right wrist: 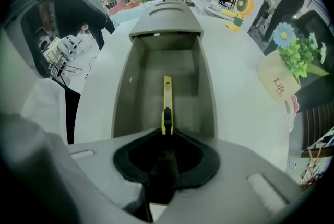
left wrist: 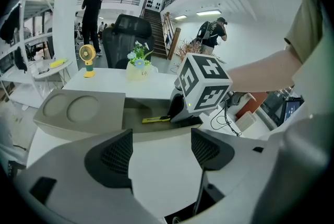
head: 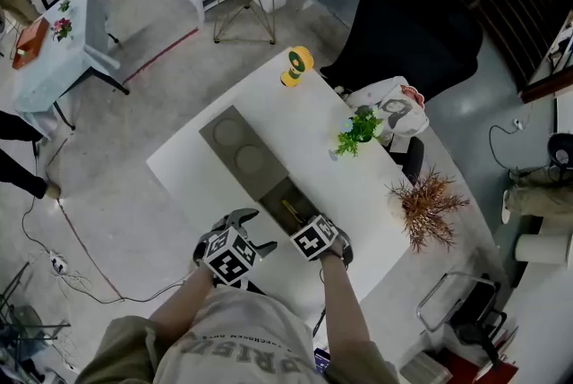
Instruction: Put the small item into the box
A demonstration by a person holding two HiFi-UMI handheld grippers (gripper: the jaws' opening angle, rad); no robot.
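A long grey box (head: 271,194) lies on the white table (head: 376,221), its lid (head: 237,145) with two round dents slid back from the open trough (right wrist: 125,92). A slim yellow utility knife (right wrist: 167,100) points down into the trough, its near end between the jaws of my right gripper (right wrist: 166,137), which is shut on it. In the head view the right gripper (head: 303,221) sits at the trough's near end, with the knife (head: 291,210) just ahead. My left gripper (left wrist: 159,152) hovers open and empty over bare table near the front edge, left of the right one.
A yellow desk fan (head: 296,65) stands at the table's far corner. A small potted plant (head: 360,132) and dried brown twigs (head: 428,205) line the right side. A black chair (head: 412,29) stands behind the table, with a bag beside the plant.
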